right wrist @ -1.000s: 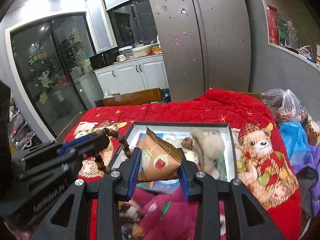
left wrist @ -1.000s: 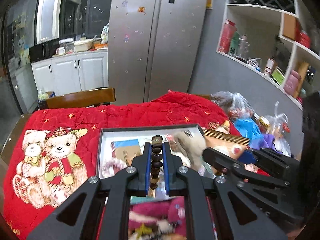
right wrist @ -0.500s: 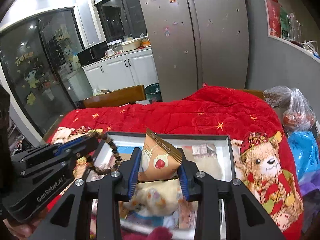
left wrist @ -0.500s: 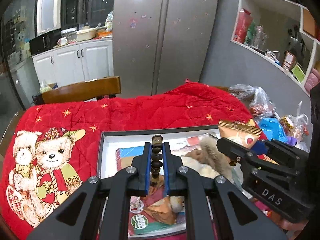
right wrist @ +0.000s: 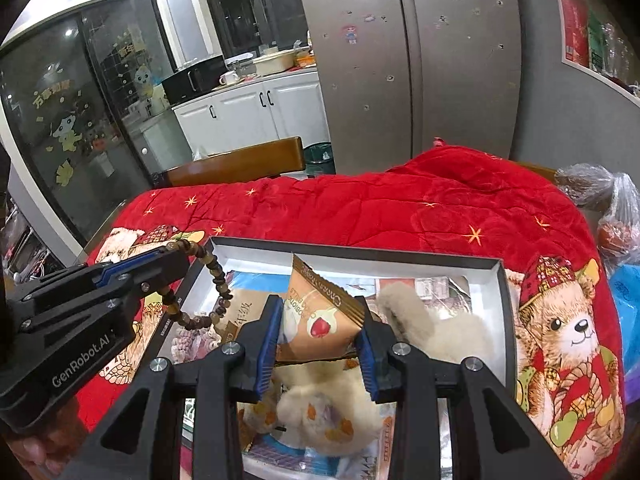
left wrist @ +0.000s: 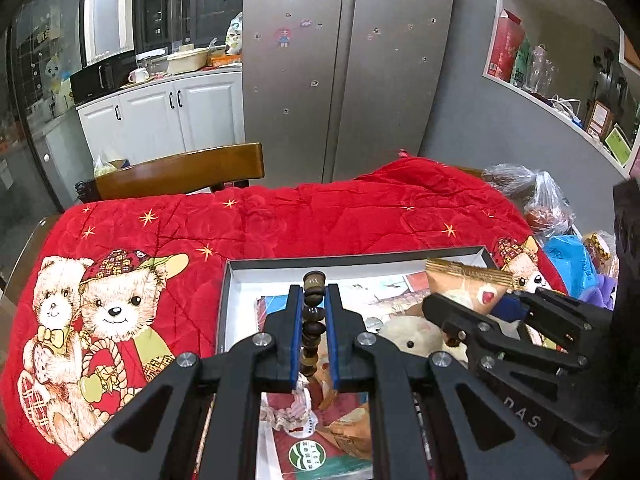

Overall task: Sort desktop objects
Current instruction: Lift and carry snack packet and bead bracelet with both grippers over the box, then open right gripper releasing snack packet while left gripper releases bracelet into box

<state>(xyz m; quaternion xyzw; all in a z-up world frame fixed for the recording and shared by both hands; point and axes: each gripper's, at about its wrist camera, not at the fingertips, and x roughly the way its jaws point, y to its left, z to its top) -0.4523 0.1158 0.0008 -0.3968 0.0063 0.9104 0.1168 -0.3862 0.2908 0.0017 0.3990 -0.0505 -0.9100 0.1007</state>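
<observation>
Left tool (left wrist: 314,316): pinches bead bracelet (left wrist: 313,320) between its pads, loop dangling below; hard, slippery, best held mid-strand. Right tool (right wrist: 318,344): clamps snack packet (right wrist: 320,316) above the box (right wrist: 400,254); light, crinkly, crushable; grip edges.

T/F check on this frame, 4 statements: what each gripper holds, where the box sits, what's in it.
1. The left gripper is shut on a bead bracelet. True.
2. The right gripper is open with nothing in it. False: it is shut on a brown snack packet.
3. The open box sits on a red blanket with teddy bears printed on it. True.
4. The box holds only papers. False: a cream plush toy lies in it too.
</observation>
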